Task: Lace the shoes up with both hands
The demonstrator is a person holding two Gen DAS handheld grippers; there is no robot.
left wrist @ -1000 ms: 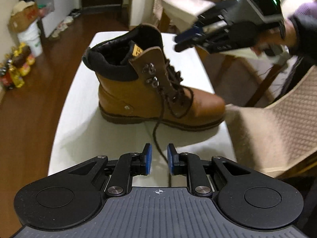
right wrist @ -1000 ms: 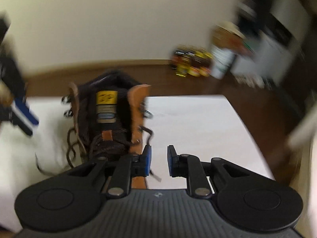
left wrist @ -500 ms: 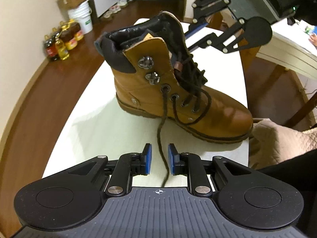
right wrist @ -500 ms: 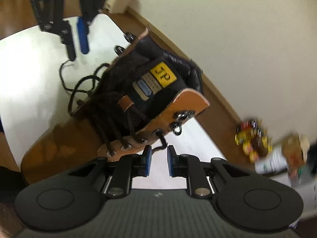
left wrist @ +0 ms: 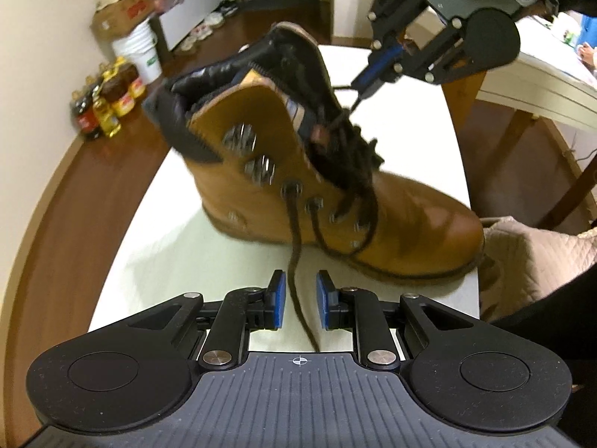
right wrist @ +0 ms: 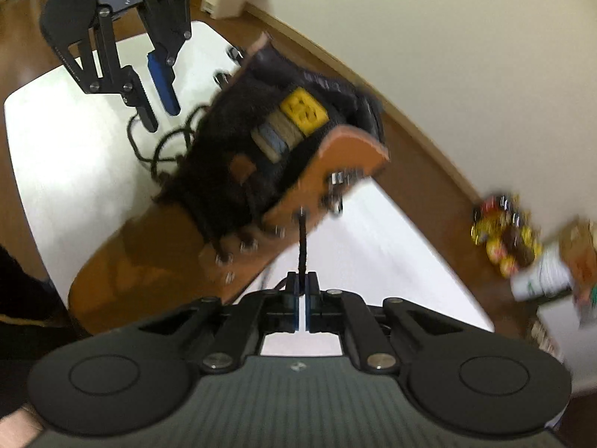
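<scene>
A tan leather boot [left wrist: 335, 201] with dark brown laces lies on a white table [left wrist: 179, 246]. It looks tipped and blurred. One lace end [left wrist: 294, 257] runs from a near eyelet down between the blue pads of my left gripper [left wrist: 300, 298], which is open and does not press on it. My right gripper [right wrist: 301, 291] is shut on the other lace end [right wrist: 303, 246], pulled taut from an eyelet on the boot [right wrist: 156, 246]. From the left wrist view, the right gripper [left wrist: 363, 91] hangs over the far side of the boot. The left gripper [right wrist: 161, 118] shows beyond the boot.
Bottles [left wrist: 108, 97] and a white bucket [left wrist: 138, 52] under a cardboard box stand on the wooden floor by the wall. A quilted chair cushion [left wrist: 541, 257] sits right of the table. A second table [left wrist: 541, 74] stands at the back right.
My right gripper has closed on the lace end by the boot's eyelets. The boot now looks tipped and blurred. My left gripper came nearer the boot, the lace still between its pads.
</scene>
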